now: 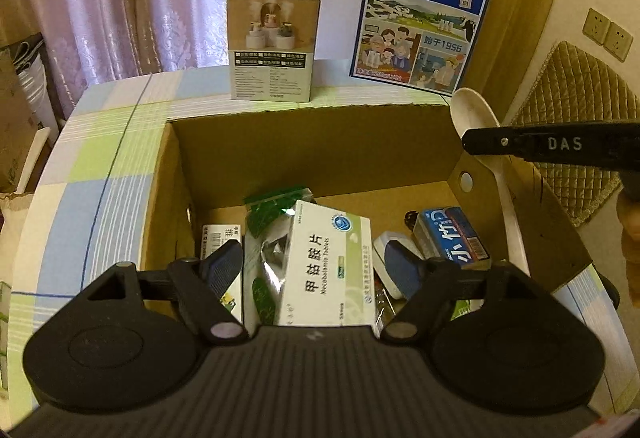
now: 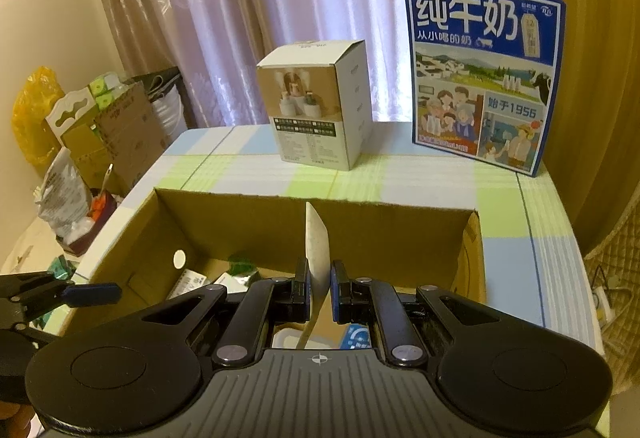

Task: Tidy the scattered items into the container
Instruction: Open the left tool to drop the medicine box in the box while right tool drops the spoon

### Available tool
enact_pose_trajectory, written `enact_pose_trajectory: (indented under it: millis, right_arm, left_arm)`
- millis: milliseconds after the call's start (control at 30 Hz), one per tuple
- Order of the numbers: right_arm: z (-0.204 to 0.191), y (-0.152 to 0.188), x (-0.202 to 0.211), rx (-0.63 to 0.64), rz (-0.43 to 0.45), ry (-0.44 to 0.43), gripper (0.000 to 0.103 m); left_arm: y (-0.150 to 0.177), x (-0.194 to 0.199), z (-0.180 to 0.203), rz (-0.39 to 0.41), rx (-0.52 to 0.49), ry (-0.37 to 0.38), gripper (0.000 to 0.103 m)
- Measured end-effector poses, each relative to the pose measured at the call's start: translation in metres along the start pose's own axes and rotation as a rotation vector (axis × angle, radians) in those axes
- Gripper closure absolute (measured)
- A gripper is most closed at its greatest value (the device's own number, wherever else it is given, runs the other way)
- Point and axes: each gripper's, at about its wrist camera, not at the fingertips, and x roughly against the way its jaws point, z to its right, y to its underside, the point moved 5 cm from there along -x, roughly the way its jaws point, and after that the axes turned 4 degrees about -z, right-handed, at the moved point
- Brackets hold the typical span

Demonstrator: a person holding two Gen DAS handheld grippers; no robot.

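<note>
An open cardboard carton (image 1: pixel 304 110) (image 2: pixel 312 200) stands on the checked tablecloth. Inside it lie a white medicine box (image 1: pixel 328 266), a green foil pouch (image 1: pixel 264 238), a blue packet (image 1: pixel 452 238) and other small items. My left gripper (image 1: pixel 314 268) hangs over the carton with its blue pads wide apart. The medicine box lies between them, and neither pad touches it. My right gripper (image 2: pixel 320 294) is shut on the handle of a white spoon (image 2: pixel 316 250) (image 1: pixel 476 114), held over the carton's right side with the bowl pointing up.
Behind the carton a white product box (image 1: pixel 272 42) (image 2: pixel 320 106) and a blue milk case (image 1: pixel 420 14) (image 2: pixel 480 78) stand upright on the table (image 1: pixel 100 142). A quilted chair back (image 1: pixel 580 126) is at the right. Cartons and bags (image 2: pixel 100 134) crowd the floor at the left.
</note>
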Motion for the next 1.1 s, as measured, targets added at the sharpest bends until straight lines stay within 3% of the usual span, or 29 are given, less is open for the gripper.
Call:
enact_pose_trajectory:
  millis: [933, 967, 1000, 1067, 1100]
  right_arm:
    - [-0.008, 0.0, -0.004, -0.017, -0.007, -0.044, 0.095]
    - [-0.008, 0.0, -0.004, -0.022, -0.004, -0.036, 0.086]
    - [-0.006, 0.0, -0.003, -0.035, 0.004, -0.03, 0.066]
    - [-0.001, 0.0, -0.001, -0.068, 0.023, -0.023, 0.038]
    - [0.001, 0.0, 0.0, -0.073, 0.033, -0.022, 0.037]
  left_arm:
    - [0.011, 0.004, 0.001, -0.005, 0.035, -0.023, 0.028]
    - [0.01, 0.004, 0.001, -0.006, 0.035, -0.023, 0.028]
    - [0.011, 0.004, 0.001, -0.006, 0.037, -0.023, 0.028]
    - [0.011, 0.004, -0.001, -0.005, 0.044, -0.027, 0.028]
    - [0.012, 0.005, -0.001, -0.004, 0.044, -0.028, 0.028]
